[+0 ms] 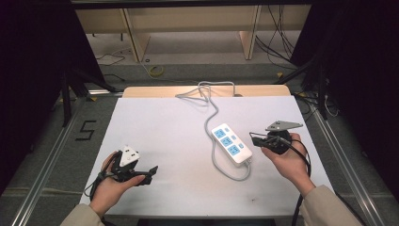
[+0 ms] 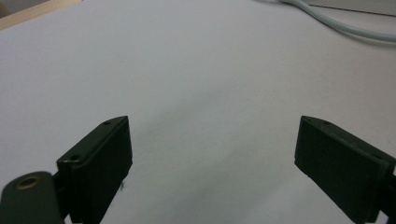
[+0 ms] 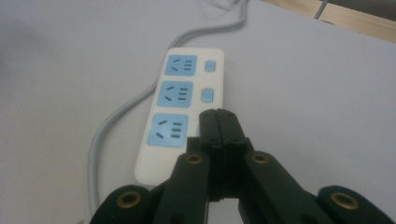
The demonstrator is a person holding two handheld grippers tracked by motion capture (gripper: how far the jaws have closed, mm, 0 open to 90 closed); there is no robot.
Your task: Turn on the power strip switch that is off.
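Note:
A white power strip (image 1: 230, 143) with three blue sockets lies right of the table's middle, angled toward me. Its grey cable (image 1: 209, 120) loops from the near end and runs to the far edge. My right gripper (image 1: 253, 138) is shut and empty. In the right gripper view its tips (image 3: 217, 115) hover at or on the power strip (image 3: 187, 93) beside the nearest socket, hiding that spot; two blue switches show beyond. My left gripper (image 1: 149, 173) is held low at the near left, open and empty. Between its fingers (image 2: 212, 140) lies bare white surface, with the cable (image 2: 345, 25) far off.
A white sheet (image 1: 155, 136) covers the table, and a wooden board (image 1: 155, 91) shows along its far edge. Shelving and loose floor cables (image 1: 155, 70) lie beyond. A black "5" mark (image 1: 86, 130) sits on the floor at left. Metal rails flank both sides.

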